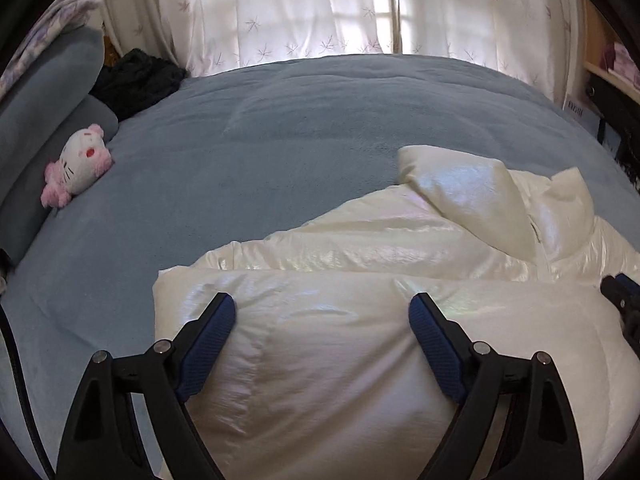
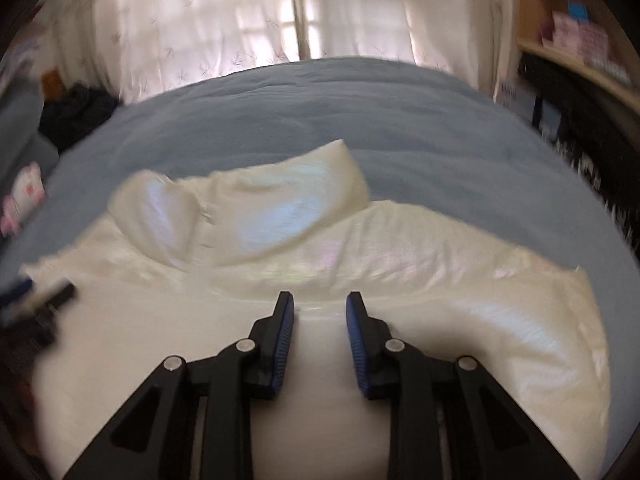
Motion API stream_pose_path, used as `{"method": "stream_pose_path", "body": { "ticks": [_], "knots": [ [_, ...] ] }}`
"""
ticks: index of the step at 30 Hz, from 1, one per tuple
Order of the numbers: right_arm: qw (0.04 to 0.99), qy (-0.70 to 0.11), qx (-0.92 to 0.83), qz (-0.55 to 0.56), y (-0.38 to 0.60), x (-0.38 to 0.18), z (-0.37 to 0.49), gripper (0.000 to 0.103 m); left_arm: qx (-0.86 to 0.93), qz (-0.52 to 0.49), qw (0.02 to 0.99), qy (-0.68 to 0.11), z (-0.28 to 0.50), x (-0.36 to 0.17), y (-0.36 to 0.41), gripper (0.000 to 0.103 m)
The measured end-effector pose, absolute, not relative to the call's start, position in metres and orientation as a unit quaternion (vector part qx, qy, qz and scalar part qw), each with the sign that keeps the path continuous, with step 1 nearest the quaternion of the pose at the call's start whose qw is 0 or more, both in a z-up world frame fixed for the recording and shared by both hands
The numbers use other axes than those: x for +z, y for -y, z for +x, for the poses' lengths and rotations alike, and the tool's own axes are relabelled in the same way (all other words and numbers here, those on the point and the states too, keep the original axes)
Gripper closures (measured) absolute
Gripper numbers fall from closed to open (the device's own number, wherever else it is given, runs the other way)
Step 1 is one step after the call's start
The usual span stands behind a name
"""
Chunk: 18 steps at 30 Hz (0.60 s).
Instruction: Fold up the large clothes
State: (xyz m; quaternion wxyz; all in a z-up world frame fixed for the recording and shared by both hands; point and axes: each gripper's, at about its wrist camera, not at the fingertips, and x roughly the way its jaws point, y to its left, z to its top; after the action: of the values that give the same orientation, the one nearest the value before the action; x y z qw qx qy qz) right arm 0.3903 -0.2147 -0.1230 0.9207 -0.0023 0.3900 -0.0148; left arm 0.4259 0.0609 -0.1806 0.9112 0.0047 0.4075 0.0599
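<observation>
Near: my left gripper [image 1: 322,312] wide open above white puffer jacket [image 1: 360,280], gripping nothing. My right gripper [image 2: 320,308] narrow gap, nothing pinched. Jacket spread on near-right of blue bed [image 1: 260,140]. Far-left: plush toy [image 1: 78,164], curtains [image 1: 300,8] behind.

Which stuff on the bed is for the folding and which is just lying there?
For the folding:
- shiny white puffer jacket
- left gripper, jaws wide open over it
- right gripper, jaws narrow, nothing pinched

Just lying about:
- pink and white plush cat
- dark clothes heap
- blue pillow
- blue blanket underneath
</observation>
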Motion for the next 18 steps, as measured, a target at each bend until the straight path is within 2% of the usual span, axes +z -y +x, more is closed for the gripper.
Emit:
{"method": "stream_pose_path", "body": {
  "ticks": [4, 18],
  "knots": [
    [0.925, -0.379, -0.01, 0.034, 0.229, -0.132, 0.386, 0.078, 0.059, -0.001, 0.914, -0.402, 0.428, -0.195, -0.07, 0.014],
    [0.927, -0.37, 0.004, 0.054, 0.23, -0.154, 0.388, 0.078, 0.057, -0.027, 0.913, -0.403, 0.426, -0.216, -0.076, 0.012]
  ]
}}
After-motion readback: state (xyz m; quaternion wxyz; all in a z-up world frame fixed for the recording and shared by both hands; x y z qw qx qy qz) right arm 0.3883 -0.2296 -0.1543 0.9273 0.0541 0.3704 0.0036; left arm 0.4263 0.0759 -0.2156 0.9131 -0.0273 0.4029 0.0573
